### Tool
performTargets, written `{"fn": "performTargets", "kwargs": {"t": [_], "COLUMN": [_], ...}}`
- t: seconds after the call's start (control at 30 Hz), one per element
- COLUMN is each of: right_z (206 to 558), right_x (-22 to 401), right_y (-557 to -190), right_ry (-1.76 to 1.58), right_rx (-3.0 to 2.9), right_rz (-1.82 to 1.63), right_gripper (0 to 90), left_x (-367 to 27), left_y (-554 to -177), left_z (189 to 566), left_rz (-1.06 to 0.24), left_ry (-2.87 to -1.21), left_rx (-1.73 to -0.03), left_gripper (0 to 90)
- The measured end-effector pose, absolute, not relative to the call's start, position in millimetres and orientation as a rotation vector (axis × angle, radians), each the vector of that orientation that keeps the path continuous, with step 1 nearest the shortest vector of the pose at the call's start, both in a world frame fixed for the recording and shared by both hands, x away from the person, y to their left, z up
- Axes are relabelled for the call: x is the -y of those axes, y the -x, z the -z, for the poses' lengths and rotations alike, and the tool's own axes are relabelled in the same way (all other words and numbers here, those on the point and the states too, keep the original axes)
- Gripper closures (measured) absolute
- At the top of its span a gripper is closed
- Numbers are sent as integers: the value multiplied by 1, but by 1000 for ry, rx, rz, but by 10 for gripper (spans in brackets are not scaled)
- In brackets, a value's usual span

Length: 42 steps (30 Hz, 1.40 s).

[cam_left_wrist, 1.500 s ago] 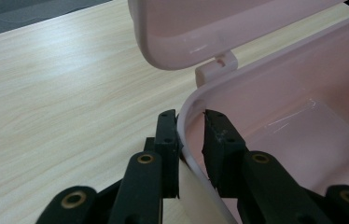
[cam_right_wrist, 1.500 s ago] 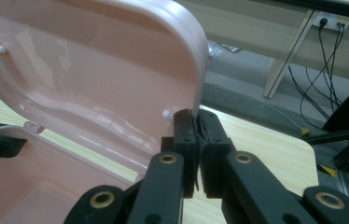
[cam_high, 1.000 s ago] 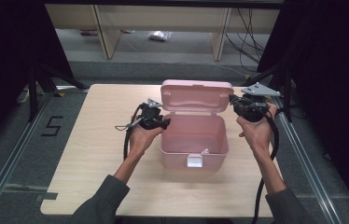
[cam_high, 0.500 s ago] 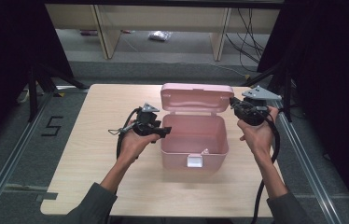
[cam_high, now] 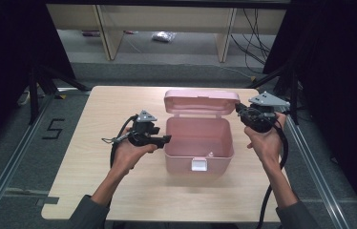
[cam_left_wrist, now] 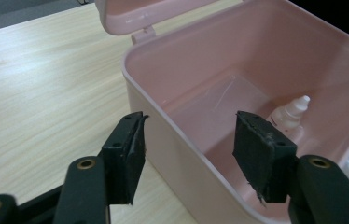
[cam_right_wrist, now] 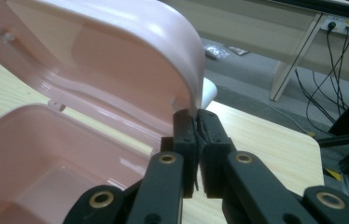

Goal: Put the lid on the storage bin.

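The pink plastic storage box (cam_high: pixel 199 143) sits at the middle of the pale wooden table (cam_high: pixel 119 200), its rounded hinged lid (cam_high: pixel 201 101) swung up and back. Inside, against the front wall near the white latch (cam_high: pixel 199 165), lies a small white dropper bottle (cam_left_wrist: pixel 290 113) (partly hidden by a jaw in the left gripper view).

The right gripper (cam_right_wrist: pixel 196 122) is clamped on the lid's rim at its right end, jaws pressed together over the thin plastic edge, holding the lid upright. The left gripper (cam_left_wrist: pixel 189 140) stands at the box's left wall with its jaws apart; they have just been opening, and though the box rim passes between them the pads do not press on it. In the high view that left gripper (cam_high: pixel 164 139) is just beside the box.

The step in hand looks like the release after dropping the bottle in. The next move probably calls for the left gripper to draw clear of the rim, then the right to swing the lid forward and down without tugging the light box off its spot, until the latch can catch.
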State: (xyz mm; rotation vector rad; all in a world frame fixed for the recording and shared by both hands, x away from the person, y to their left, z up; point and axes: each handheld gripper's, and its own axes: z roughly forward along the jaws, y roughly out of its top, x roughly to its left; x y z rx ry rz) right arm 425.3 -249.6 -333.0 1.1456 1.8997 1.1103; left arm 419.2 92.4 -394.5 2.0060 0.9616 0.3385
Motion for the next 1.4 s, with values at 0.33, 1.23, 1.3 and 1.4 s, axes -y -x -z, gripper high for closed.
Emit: {"fn": "performTargets", "kwargs": {"t": [0.33,1.23,1.3,1.4], "right_z": [335,347,348,350], "right_x": [252,259,259,261], "right_y": [-422,-404,-404,-402], "right_ry": [-1103,-1131,-1135,-1098], "right_rx": [-1907,-1942,-1948,-1932], "right_rz": [-1112,-1179,-1191,-1179], "right_gripper": [871,854,853,851], "left_x": [-106,-120,-120,-119], "left_y": [-403,-373,-372,-369], "left_z": [398,408,410,412], "left_rz": [-319,-348,-351,-341], "left_ry": [-1989,-2038,-2039,-2046], "left_rx": [-927,-888,-889,-882], "left_gripper": [361,310,307,305]}}
